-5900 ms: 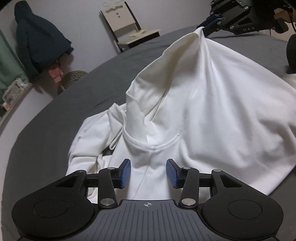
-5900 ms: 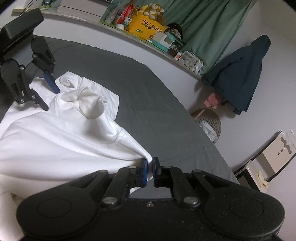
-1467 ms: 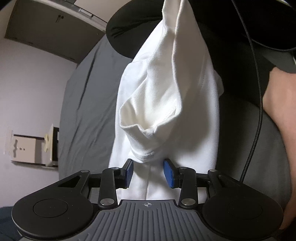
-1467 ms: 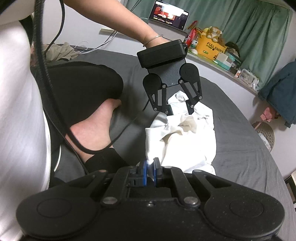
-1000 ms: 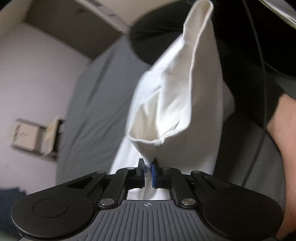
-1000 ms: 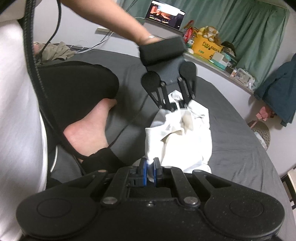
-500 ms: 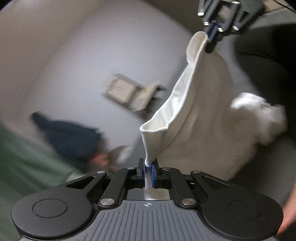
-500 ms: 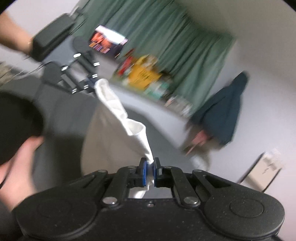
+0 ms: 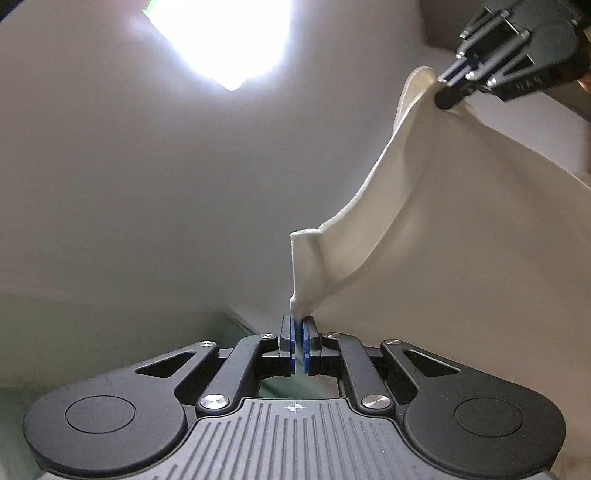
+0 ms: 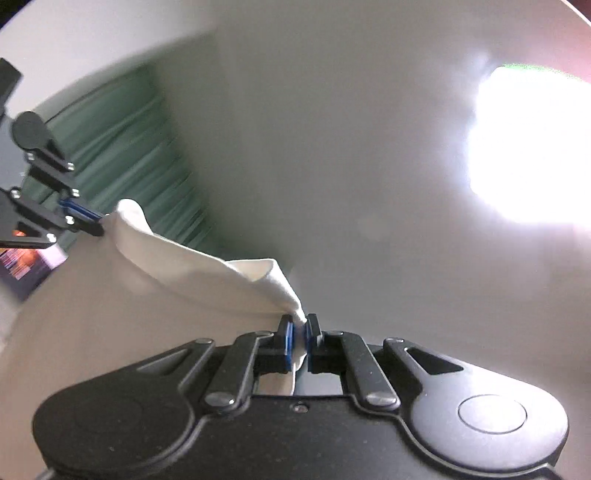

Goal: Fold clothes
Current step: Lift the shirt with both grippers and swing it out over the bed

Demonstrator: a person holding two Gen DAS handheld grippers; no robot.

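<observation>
Shirt (image 9: 461, 229), white, hangs in the air, stretched between the two hand-held grippers with both cameras tilted up toward the ceiling. In the left wrist view, the left hand-held gripper (image 9: 298, 334) is pinched tight on a bunched bit of the shirt's edge, its blue pads (image 9: 306, 338) nearly meeting with cloth between them. From that pinch the hem rises in a small fold, then sweeps up and to the right as a curved edge to the right hand-held gripper (image 9: 448, 90), which bites the far corner of the shirt at the upper right of that view. Below that edge the shirt's body spreads wide and fills the right side of the frame.

In the right wrist view, the shirt (image 10: 155, 295) is seen from the other end. The right hand-held gripper (image 10: 300, 334) is closed on a peak of cloth, with a strip of it passing down between the fingers. The edge runs up and left from there to the left hand-held gripper (image 10: 86, 221), which clamps the other corner; the body of the shirt drops away beneath it toward the lower left.

Beyond the shirt, a green curtain (image 10: 125, 147) stands behind the left hand-held gripper, blurred. A bright ceiling light (image 9: 221, 33) glares above the shirt, and a lit screen (image 10: 22, 262) shows just under the left hand-held gripper at the frame's edge.
</observation>
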